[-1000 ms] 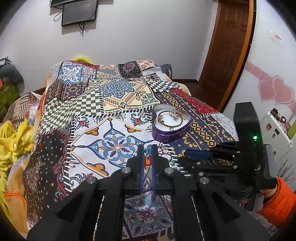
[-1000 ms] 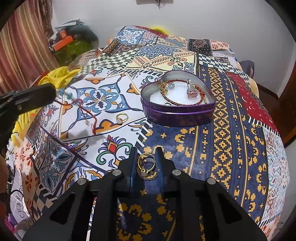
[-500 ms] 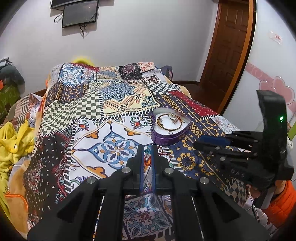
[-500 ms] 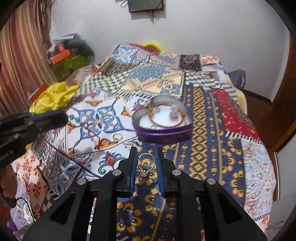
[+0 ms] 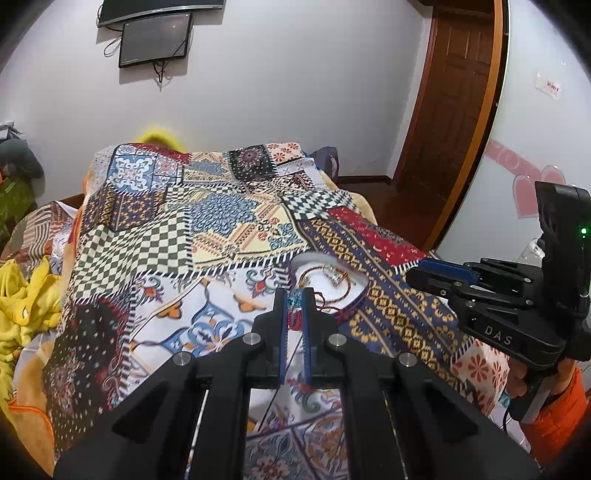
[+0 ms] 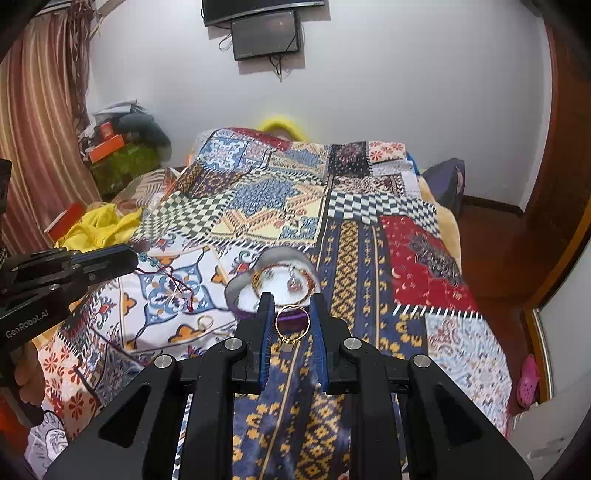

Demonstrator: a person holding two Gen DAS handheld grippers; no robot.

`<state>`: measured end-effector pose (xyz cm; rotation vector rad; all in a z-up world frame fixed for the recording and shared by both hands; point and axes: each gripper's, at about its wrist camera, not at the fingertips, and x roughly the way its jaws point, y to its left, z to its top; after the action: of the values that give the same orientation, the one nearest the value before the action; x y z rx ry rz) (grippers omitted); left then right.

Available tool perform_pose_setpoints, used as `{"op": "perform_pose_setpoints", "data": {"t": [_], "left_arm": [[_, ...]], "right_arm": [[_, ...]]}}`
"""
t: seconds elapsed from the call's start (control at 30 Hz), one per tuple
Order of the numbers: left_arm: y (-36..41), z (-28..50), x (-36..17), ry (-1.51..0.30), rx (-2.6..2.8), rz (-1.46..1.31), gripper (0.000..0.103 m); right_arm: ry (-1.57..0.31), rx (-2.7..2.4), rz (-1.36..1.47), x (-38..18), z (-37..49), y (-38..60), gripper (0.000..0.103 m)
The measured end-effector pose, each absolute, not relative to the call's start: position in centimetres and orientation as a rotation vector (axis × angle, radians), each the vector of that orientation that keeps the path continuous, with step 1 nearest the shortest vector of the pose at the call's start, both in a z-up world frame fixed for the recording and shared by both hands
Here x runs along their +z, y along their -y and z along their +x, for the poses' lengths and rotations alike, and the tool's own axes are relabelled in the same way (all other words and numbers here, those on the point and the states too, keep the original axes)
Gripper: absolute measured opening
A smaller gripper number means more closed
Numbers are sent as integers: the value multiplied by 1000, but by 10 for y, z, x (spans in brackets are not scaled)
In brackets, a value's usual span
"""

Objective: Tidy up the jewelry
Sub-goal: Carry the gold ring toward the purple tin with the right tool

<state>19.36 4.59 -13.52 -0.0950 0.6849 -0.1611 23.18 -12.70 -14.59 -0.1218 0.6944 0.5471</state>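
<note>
My left gripper (image 5: 294, 295) is shut on a red string bracelet with blue beads (image 5: 294, 314); in the right wrist view the bracelet (image 6: 173, 277) dangles from its tip (image 6: 127, 258) above the quilt. My right gripper (image 6: 291, 302) is shut on a gold ring (image 6: 291, 322) and holds it in the air just short of the purple heart-shaped tin (image 6: 240, 291), which holds a gold bangle (image 6: 282, 275). The tin (image 5: 354, 295) shows in the left wrist view too, with my right gripper (image 5: 413, 275) to its right. Another gold ring (image 6: 205, 322) lies on the quilt, left of the tin.
A patchwork quilt (image 6: 369, 258) covers the bed. Yellow cloth (image 6: 99, 225) and clutter lie at the left side. A wooden door (image 5: 454, 110) stands at the right. A screen (image 6: 264, 35) hangs on the far wall.
Both grippers have risen away from the quilt and drawn back, so the tin looks smaller. The right gripper still holds the ring, the left still holds the string bracelet.
</note>
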Motion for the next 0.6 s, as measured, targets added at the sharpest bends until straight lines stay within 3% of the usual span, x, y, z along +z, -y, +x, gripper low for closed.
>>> {"op": "perform_pose_setpoints", "data": {"t": [0.6], "left_arm": [[-25, 255, -168, -762, -189, -80, 5]], "right_arm": [[-706, 587, -111, -157, 267, 111, 18]]}}
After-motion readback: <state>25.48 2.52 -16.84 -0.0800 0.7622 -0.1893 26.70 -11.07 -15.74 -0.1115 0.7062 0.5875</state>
